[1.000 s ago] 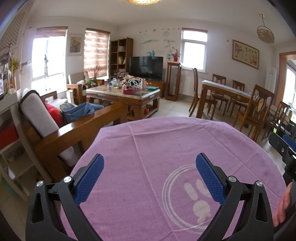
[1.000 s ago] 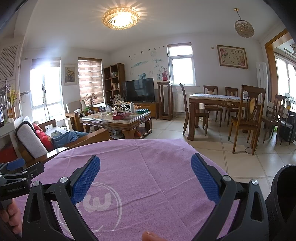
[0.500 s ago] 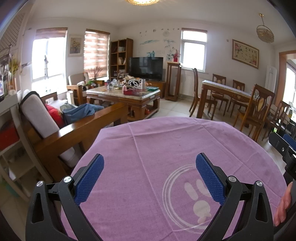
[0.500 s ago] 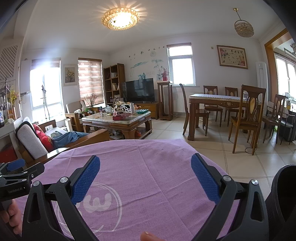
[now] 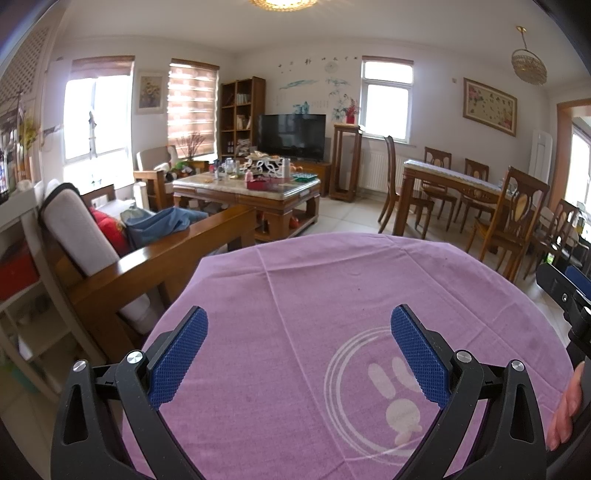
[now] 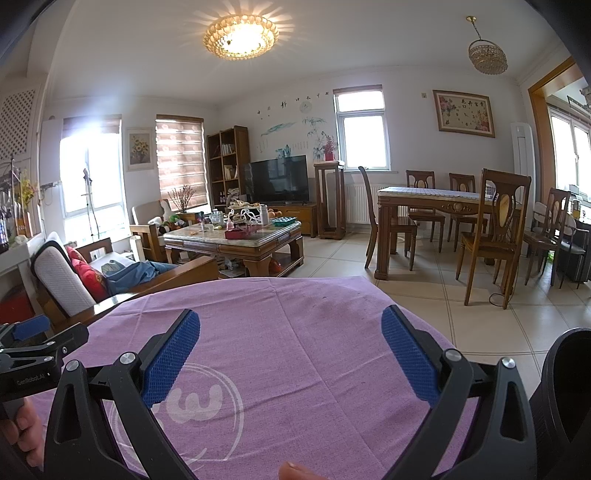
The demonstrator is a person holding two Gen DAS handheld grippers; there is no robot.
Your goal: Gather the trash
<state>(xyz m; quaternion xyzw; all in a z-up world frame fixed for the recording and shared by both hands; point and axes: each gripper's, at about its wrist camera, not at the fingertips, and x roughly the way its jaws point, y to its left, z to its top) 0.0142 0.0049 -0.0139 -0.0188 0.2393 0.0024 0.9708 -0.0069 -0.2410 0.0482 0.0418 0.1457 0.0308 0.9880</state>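
**Both grippers held wide over a bare purple cloth**

The only readable writing was "GenRobot.AI", printed in white on the body of the left gripper (image 6: 33, 354) where it showed at the left edge of the right wrist view. The purple tablecloth (image 5: 332, 295) carried two pale printed emblems — a ringed rabbit mark (image 5: 391, 398) under the left gripper (image 5: 299, 354), and a ringed "w" shape (image 6: 199, 402) seen beneath the right gripper (image 6: 291, 354).

Each gripper had its blue-padded fingers spread far apart with nothing between them. No trash could be seen on the cloth in either view; its whereabouts could not be told. A dark round container (image 6: 565, 398) stood at the cloth's right edge, its contents hidden.

Beyond the cloth's far edge lay a tiled living room: a wooden sofa (image 5: 147, 251) with a red cushion just left of the cloth, a cluttered coffee table (image 5: 251, 188) behind it, a television (image 5: 291, 136) against the far wall, and a dining table (image 5: 454, 181) with chairs to the right — under a lit ceiling lamp (image 6: 240, 35).
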